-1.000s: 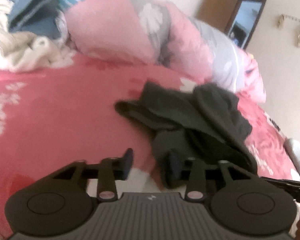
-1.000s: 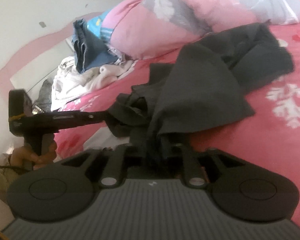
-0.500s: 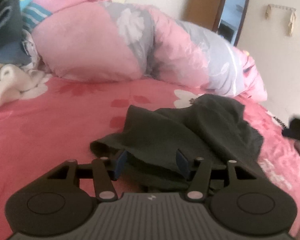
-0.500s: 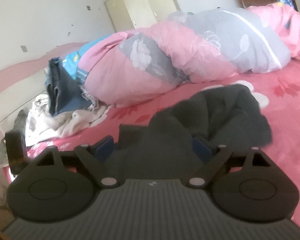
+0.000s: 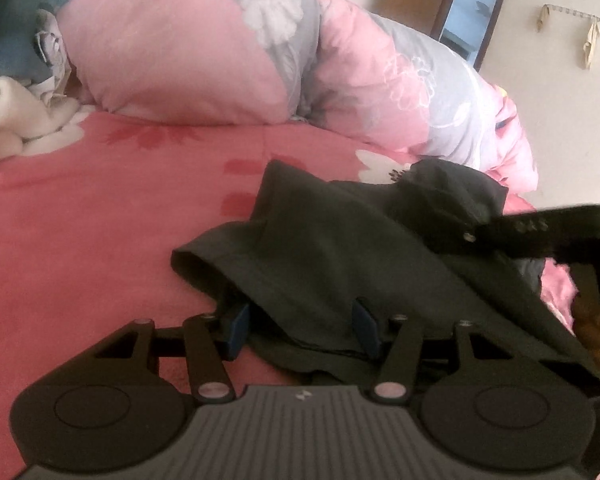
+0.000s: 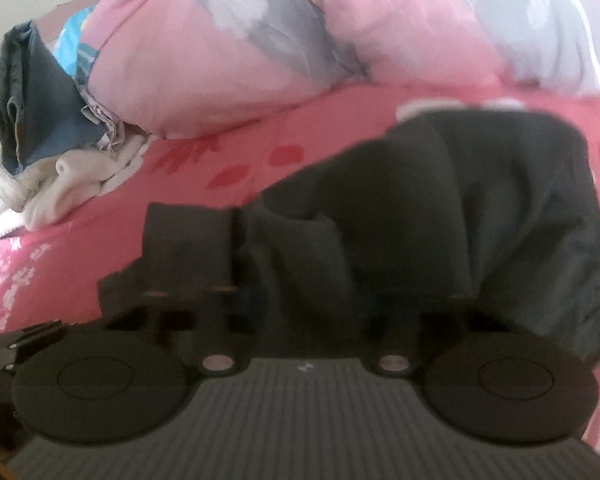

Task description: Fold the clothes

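Dark grey cloth, the garment (image 5: 340,248), lies crumpled on the pink sheet (image 5: 100,216), in front of the rolled duvet (image 5: 204,48). A second ago the right gripper (image 6: 304,300) was pinched on a bunch of it and held it up off the bed; half a second ago its jaws had sprung apart and the cloth had sagged down. The left gripper (image 5: 300,324) has meanwhile closed in from bare sheet onto the near hem. To my eye this is a re-grip: one hold let go and both tools moving to fresh edges, so the piece is bunched, not flat, and no neat fold shows.

The left jaws stand wide, blue pads (image 5: 238,326) on either side of a hump of hem that lies between them; the cloth touches or nearly touches the pads but is not squeezed. The right view is blurred and the cloth hides its fingertips, so I cannot tell how far those jaws stand apart, only that the cloth is draped right over them. Other clothes (image 6: 40,140) are heaped by the duvet's end
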`<control>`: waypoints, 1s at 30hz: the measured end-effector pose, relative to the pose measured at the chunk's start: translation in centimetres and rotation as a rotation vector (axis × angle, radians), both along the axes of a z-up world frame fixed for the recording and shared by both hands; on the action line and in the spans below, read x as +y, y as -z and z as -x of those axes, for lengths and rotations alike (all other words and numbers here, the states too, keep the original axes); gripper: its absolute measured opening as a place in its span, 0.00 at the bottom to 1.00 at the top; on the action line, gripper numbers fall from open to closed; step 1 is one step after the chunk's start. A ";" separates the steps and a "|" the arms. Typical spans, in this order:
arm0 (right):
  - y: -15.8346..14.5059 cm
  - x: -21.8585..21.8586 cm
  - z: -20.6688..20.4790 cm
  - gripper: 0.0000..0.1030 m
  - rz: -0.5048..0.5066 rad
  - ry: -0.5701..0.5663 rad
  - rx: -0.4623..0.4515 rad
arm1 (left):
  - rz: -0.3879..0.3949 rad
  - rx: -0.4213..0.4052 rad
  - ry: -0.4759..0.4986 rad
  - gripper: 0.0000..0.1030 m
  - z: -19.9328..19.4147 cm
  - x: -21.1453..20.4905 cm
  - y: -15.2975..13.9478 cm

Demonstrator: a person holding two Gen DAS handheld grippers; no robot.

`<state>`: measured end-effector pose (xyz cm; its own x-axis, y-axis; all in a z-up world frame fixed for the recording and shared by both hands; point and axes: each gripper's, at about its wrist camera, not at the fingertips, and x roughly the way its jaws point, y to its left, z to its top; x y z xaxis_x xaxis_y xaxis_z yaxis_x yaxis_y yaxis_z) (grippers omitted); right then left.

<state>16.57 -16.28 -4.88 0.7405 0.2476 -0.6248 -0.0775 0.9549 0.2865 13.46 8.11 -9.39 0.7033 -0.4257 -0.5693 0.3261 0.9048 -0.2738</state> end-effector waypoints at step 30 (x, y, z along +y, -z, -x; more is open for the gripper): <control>2.0 -2.8 25.3 0.51 -0.269 -0.176 -0.014 | -0.055 -0.153 0.019 0.68 3.3 -3.2 -5.8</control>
<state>-8.73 -19.10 -6.91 0.6794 0.5276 -0.5099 -0.2405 0.8167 0.5245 10.17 4.88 -3.59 0.7760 -0.4106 -0.4789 0.3770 0.9105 -0.1698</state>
